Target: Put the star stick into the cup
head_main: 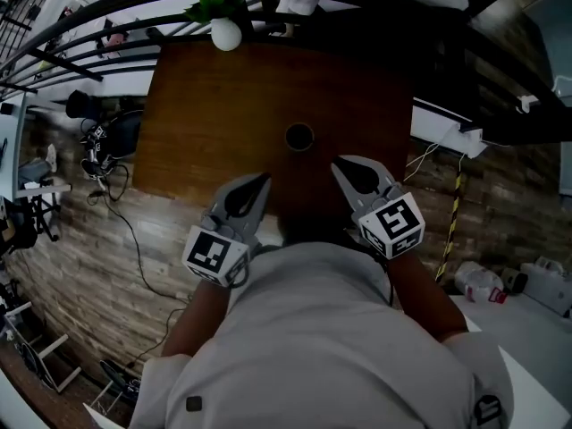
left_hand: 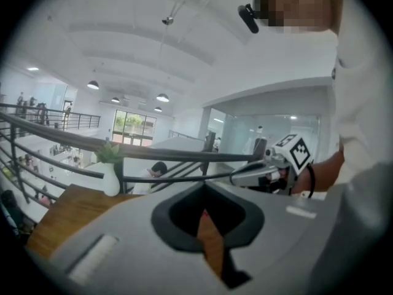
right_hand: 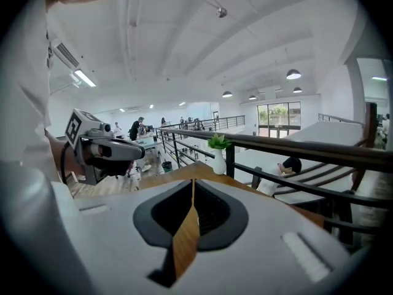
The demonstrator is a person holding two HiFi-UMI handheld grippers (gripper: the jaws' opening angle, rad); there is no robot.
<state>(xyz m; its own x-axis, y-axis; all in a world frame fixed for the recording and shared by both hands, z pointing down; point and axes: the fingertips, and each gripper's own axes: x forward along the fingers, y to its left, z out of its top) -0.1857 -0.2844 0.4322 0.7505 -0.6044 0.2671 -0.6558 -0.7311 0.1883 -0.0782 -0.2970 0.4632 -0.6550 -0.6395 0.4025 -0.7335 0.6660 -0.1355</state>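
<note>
A dark round cup (head_main: 298,137) stands near the middle of the brown wooden table (head_main: 206,114). I see no star stick in any view. A tiny red speck shows between the left jaws, and I cannot tell what it is. My left gripper (head_main: 261,181) hovers over the table's near edge, below and left of the cup, jaws shut. My right gripper (head_main: 340,164) hangs just below and right of the cup, also shut. In the left gripper view the left gripper (left_hand: 204,192) shows only a thin slit of table. The right gripper (right_hand: 192,186) looks the same in its own view.
A white vase with a green plant (head_main: 225,32) sits at the table's far edge, against a black railing (head_main: 107,38). Beyond the railing is a drop to a lower floor. Cables and stands (head_main: 98,155) lie on the plank floor at left. A white table (head_main: 527,329) is at right.
</note>
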